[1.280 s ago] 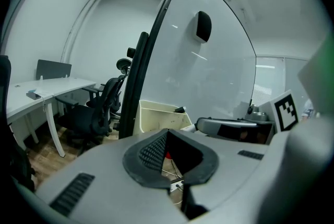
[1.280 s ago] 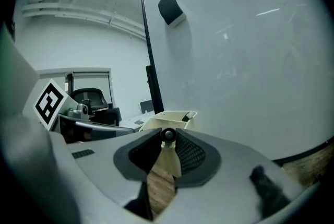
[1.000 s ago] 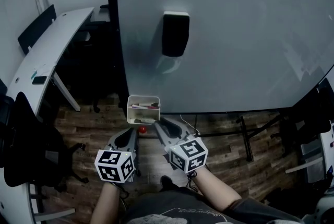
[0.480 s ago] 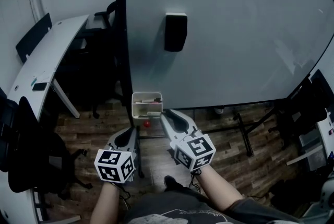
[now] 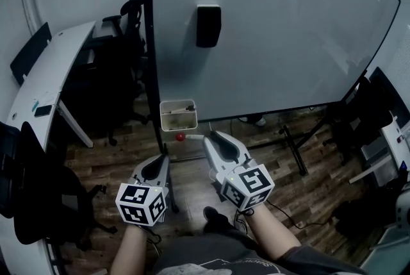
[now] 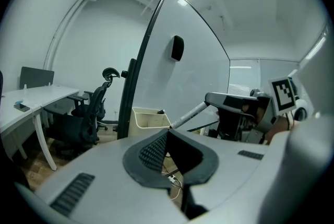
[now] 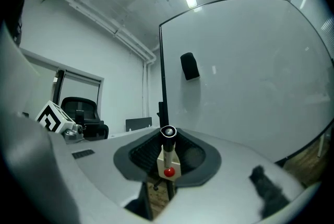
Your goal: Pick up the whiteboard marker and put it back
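One change: right gripper now sits clear of the cream plastic tray, jaws narrowly clamping the white black-capped whiteboard marker; left gripper closed, empty.

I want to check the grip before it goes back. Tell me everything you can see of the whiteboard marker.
The marker is a slim, pale, plastic-looking stick with a dark round rear end. The right tool clamps it between its jaws, and most of its length sticks out ahead of them, sloping slightly down toward the small open tray. Whether its tip touches the tray cannot be told.
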